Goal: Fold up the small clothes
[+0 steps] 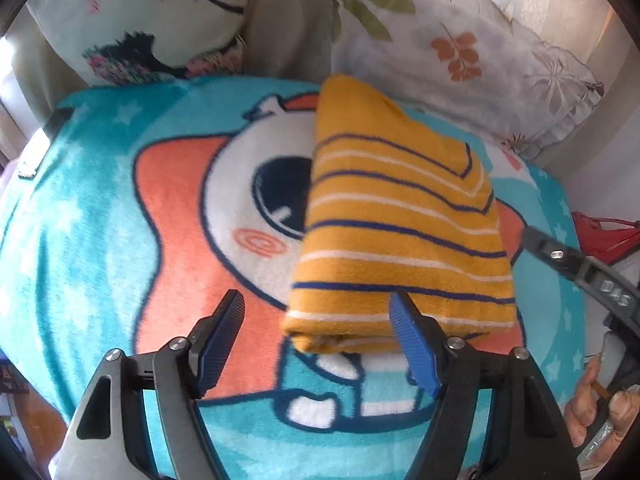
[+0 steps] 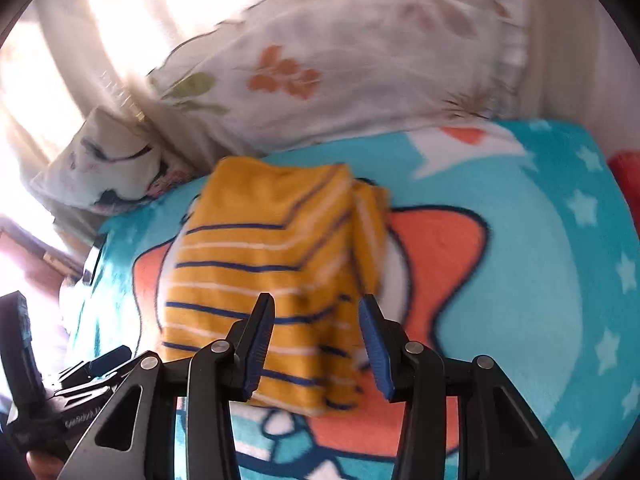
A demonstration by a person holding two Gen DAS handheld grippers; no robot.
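A folded yellow garment (image 1: 404, 224) with navy and white stripes lies in a compact stack on a teal cartoon blanket (image 1: 92, 240). My left gripper (image 1: 318, 308) is open and empty, just in front of the stack's near edge, right fingertip (image 1: 400, 304) against that edge. In the right wrist view the same garment (image 2: 264, 276) lies ahead; my right gripper (image 2: 316, 310) is open over its near right corner, holding nothing. The right gripper's body (image 1: 580, 268) shows at the left view's right edge.
A floral pillow (image 1: 460, 52) and a cartoon pillow (image 1: 152, 20) lean at the back of the blanket. A red item (image 1: 600, 236) lies off the right edge. The blanket (image 2: 520, 280) spreads around the stack. The left gripper's body (image 2: 24, 360) shows at lower left.
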